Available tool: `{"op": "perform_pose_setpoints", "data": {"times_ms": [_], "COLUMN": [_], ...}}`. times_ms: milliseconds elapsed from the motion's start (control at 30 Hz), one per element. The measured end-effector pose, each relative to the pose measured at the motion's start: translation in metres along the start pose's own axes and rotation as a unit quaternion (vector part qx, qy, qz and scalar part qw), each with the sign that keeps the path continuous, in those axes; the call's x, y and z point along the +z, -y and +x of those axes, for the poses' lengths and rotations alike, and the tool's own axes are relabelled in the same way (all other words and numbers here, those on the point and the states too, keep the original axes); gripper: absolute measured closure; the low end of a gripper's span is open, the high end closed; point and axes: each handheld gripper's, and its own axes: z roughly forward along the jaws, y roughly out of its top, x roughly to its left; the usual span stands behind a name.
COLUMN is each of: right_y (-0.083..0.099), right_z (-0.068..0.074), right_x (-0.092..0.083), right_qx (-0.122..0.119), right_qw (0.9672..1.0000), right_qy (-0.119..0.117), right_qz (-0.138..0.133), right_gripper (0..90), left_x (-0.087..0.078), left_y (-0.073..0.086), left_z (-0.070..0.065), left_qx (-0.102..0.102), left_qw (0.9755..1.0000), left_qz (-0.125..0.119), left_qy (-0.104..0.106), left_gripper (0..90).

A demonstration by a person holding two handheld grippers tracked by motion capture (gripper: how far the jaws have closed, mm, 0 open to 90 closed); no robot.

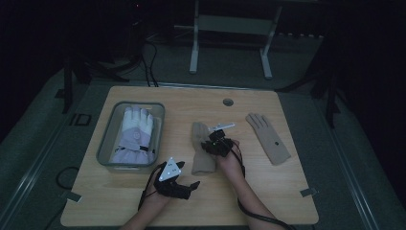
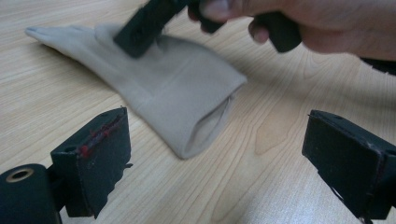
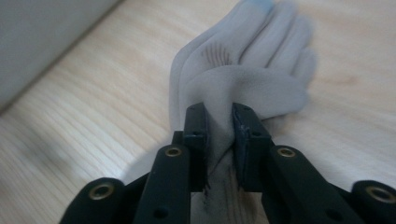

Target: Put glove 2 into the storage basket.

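- High view: a wooden table [image 1: 143, 201] carries a grey bin [image 1: 106, 143] at its left, with a white and lilac padded glove [image 1: 135, 136] already lying inside it. Just right of the bin lies a beige glove [image 1: 201, 153], and well to the right of the bin a second beige glove [image 1: 268, 139] lies flat and untouched. The right gripper [image 1: 216, 143] sits over the near beige glove; the left gripper [image 1: 184, 187] waits below the bin's right corner, pointing toward the glove's cuff.
- Left gripper view: its fingers [image 2: 93, 158] stand wide apart with nothing between them. The beige glove [image 2: 177, 93] lies on the table ahead, its cuff opening toward this gripper, and the right gripper [image 2: 144, 25] presses down on the glove's upper part.
- Right gripper view: the fingers [image 3: 247, 135] are nearly closed, pinching a raised fold of the beige glove [image 3: 261, 88]; the glove's finger end points away, and the bin's wall [image 3: 42, 42] shows at the upper left.
- Judgement of progress: the work looks like gathering gloves into the bin. One glove is in, one is gripped but not yet lifted off the table, and the far one remains to be fetched, so roughly a third seems done.
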Motion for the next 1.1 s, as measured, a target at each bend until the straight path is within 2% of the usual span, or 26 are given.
{"op": "perform_pose_setpoints", "data": {"times_ms": [133, 167, 233, 400, 500, 667, 900, 933, 967, 1100], "right_y": [0.003, 0.004, 0.005, 0.007, 0.006, 0.003, -0.003, -0.003, -0.003, -0.002], "right_z": [-0.002, -0.001, 0.0, 0.004, 0.004, -0.003, -0.03, -0.03, -0.038, -0.056], "right_x": [0.006, 0.008, 0.009, 0.009, 0.005, -0.016, -0.054, -0.054, -0.064, -0.082], "right_qx": [-0.011, -0.029, -0.04, -0.055, -0.059, -0.078, -0.075, -0.075, -0.076, -0.083], "right_qw": [0.9998, 0.9993, 0.9988, 0.9982, 0.9977, 0.9965, 0.9964, 0.9964, 0.9961, 0.995], "right_qy": [-0.014, -0.016, -0.022, -0.02, -0.029, -0.03, -0.021, -0.021, -0.015, 0.005], "right_qz": [0.012, 0.019, 0.019, 0.017, 0.016, -0.004, -0.033, -0.033, -0.041, -0.056], "right_gripper": [68.2, 60.5, 55.5, 49.3, 47.3, 46.1, 46.1, 46.1, 46.1, 46.1], "left_x": [0.001, 0.001, 0.002, 0.002, 0.002, 0.002, 0.002, 0.002, 0.002, 0.002], "left_y": [0.001, 0.001, 0.001, 0.002, 0.003, 0.004, 0.003, 0.003, 0.003, 0.004], "left_z": [0.0, -0.001, -0.001, 0.0, -0.001, -0.001, -0.001, -0.001, -0.001, 0.0], "left_qx": [0.001, 0.001, 0.002, 0.002, 0.004, 0.006, 0.004, 0.004, 0.002, 0.001], "left_qw": [1.0, 1.0, 1.0, 1.0, 1.0, 1.0, 1.0, 1.0, 1.0, 1.0], "left_qz": [0.0, -0.001, -0.001, -0.001, -0.003, -0.001, 0.0, 0.0, -0.001, -0.001], "left_qy": [0.001, 0.002, 0.001, -0.002, -0.003, -0.003, -0.003, -0.003, -0.003, -0.001], "left_gripper": [8.3, 8.3, 8.2, 8.2, 8.3, 8.3, 8.3, 8.2, 8.2, 8.3]}}
